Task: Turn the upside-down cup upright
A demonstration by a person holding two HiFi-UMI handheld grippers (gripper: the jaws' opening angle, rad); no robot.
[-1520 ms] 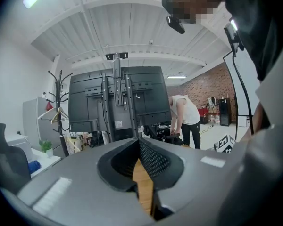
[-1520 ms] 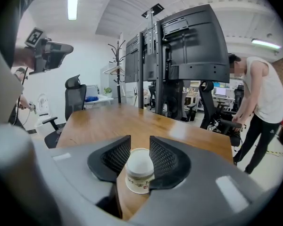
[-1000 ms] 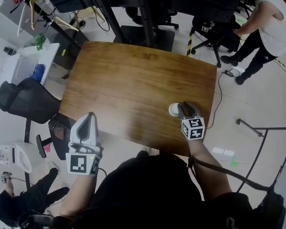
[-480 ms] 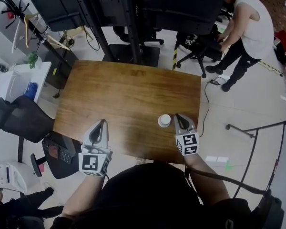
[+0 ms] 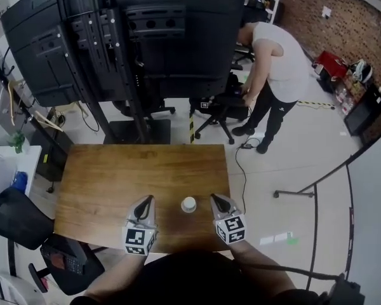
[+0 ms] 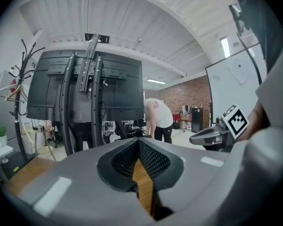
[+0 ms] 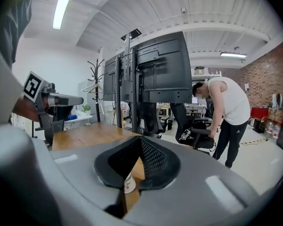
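Looking down on the wooden table [image 5: 127,176], there's a broad top with room to spare, yet all the action sits at its near edge, close to the person's body where both tools reach easily. The left gripper [image 5: 147,199] flanks the spot on one side with its jaws pressed together and nothing between them. Only table grain shows past its pads, so it reads as a bystander here (a one-tool job, by my reckoning). The right gripper [image 5: 214,197] mirrors it on the other side, jaws likewise closed and empty. Its own view shows the cup standing beyond the pads, apart from them and not pinched. And there's the small white cup [image 5: 188,204] itself, standing on the table between the two tools, near both and touching neither. A ring-like rim shows from above, so I judge it mouth-up, though it's too small to be sure. If that's right, the turn is done and both tools hang clear so as not to knock it.
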